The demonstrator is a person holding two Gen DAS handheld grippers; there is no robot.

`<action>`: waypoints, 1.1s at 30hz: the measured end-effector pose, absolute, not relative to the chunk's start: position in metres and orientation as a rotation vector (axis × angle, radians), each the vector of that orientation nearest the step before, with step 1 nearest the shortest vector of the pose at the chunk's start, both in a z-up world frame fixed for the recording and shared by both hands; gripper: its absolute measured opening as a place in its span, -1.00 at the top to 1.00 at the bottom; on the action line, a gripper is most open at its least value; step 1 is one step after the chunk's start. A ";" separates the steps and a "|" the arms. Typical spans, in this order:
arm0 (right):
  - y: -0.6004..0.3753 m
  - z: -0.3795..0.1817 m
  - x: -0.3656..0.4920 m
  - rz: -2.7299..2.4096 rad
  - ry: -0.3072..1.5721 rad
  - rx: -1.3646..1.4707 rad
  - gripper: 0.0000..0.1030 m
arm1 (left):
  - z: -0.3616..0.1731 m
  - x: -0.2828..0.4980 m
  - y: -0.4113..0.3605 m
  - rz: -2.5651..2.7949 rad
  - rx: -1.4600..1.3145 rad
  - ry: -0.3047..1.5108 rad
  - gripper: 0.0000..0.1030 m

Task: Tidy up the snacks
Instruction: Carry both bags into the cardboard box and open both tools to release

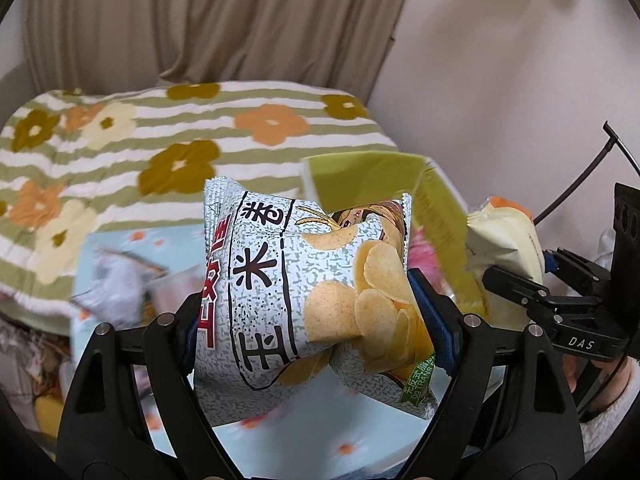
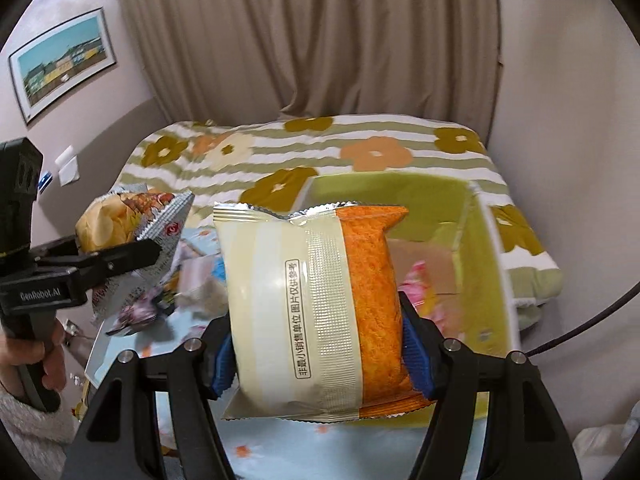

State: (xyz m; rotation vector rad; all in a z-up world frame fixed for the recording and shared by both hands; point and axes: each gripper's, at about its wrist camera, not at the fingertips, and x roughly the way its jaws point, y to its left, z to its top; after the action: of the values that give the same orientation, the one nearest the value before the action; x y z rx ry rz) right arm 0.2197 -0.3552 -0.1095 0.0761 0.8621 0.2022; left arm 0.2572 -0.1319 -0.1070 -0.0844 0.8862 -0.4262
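The left gripper (image 1: 316, 320) pinches a puffed chip bag (image 1: 308, 292) between its blue pads, held above the pale-blue floral cloth (image 1: 352, 440). The right gripper (image 2: 316, 348) clamps a cream-and-orange snack packet (image 2: 316, 304) — at 1 o'clock beyond it stands the open green box (image 2: 480, 248), with the flowered striped bedcover (image 2: 360, 144) farther back.

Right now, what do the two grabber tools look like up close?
Both are black plastic. The left tool and right tool have blue pads on the fingers and silver screws. One handle reads GenRobot.AI, another DAS. A thin black cable curves away. The person wears a fuzzy white sleeve.
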 end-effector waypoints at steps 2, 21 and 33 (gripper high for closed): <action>-0.372 -0.110 0.229 0.200 0.870 0.090 -0.24 | -0.109 0.268 -0.155 -0.432 -0.088 0.891 -0.61; -0.444 -0.138 0.300 0.151 0.947 0.262 -0.24 | -0.167 0.379 -0.255 -0.466 0.000 1.067 -0.75; -0.451 -0.157 0.317 0.104 1.004 0.299 -0.24 | -0.177 0.374 -0.252 -0.484 0.069 1.102 -0.99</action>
State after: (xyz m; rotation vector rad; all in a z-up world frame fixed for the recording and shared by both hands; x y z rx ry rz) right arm 0.3174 -0.4507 -0.1572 0.2992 1.0038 0.1036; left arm 0.3740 -0.2515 -0.1768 0.0687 1.1020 -0.4841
